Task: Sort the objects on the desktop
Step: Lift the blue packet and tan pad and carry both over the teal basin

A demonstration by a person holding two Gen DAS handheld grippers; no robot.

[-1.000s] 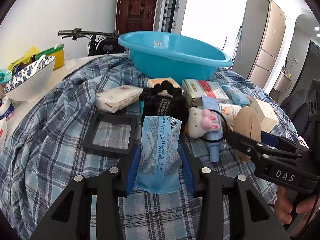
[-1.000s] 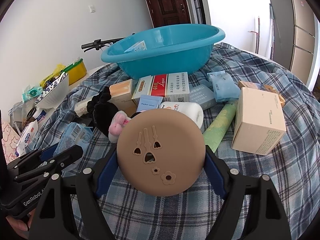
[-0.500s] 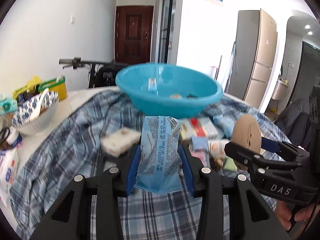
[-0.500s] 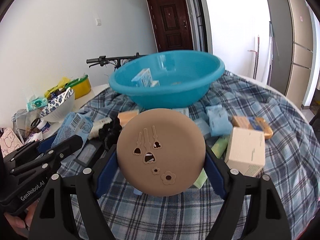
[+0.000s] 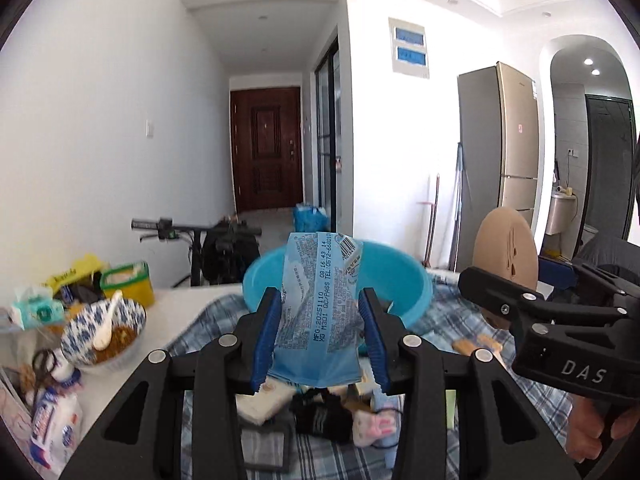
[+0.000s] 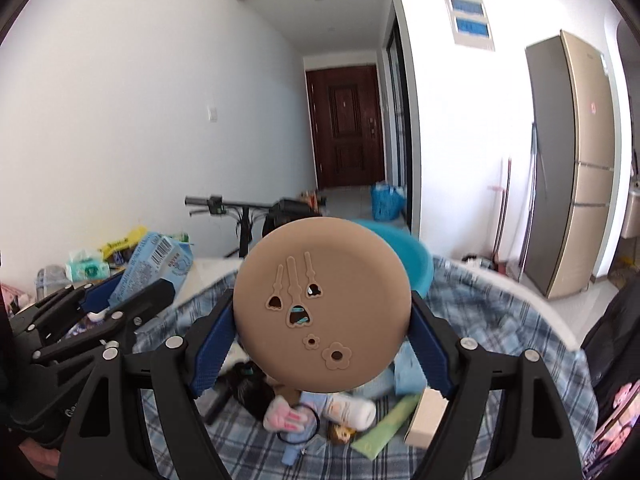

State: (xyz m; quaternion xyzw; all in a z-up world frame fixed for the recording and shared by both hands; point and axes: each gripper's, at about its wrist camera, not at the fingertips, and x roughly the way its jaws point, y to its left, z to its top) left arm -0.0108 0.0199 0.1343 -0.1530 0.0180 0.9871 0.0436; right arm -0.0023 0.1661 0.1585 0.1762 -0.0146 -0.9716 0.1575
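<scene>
My left gripper [image 5: 322,336] is shut on a light blue packet [image 5: 318,312] with a barcode, held upright in the air in front of the blue basin [image 5: 404,284]. In the right wrist view my right gripper [image 6: 322,344] is shut on a round tan disc [image 6: 322,308] with cut-out shapes. That disc [image 5: 506,244] and gripper also show at the right of the left wrist view. Seen from the right wrist, the packet [image 6: 154,264] and left gripper sit at the left. Both are lifted well above the plaid cloth [image 6: 500,344], where several small items lie: a pink plush hair tie [image 6: 284,420], a black cloth [image 5: 320,416] and a white tissue pack [image 5: 262,400].
A blue patterned bowl [image 5: 76,340] with a spoon, a yellow tub [image 5: 128,284] and packets stand on the white table at the left. A black frame [image 5: 264,448] lies on the cloth. A handlebar [image 5: 160,226], a brown door and a fridge [image 5: 496,152] are beyond.
Both grippers have risen with their loads and tilted up toward level. The table items have dropped low in both views, and the basin now sits right behind the packet and disc.
</scene>
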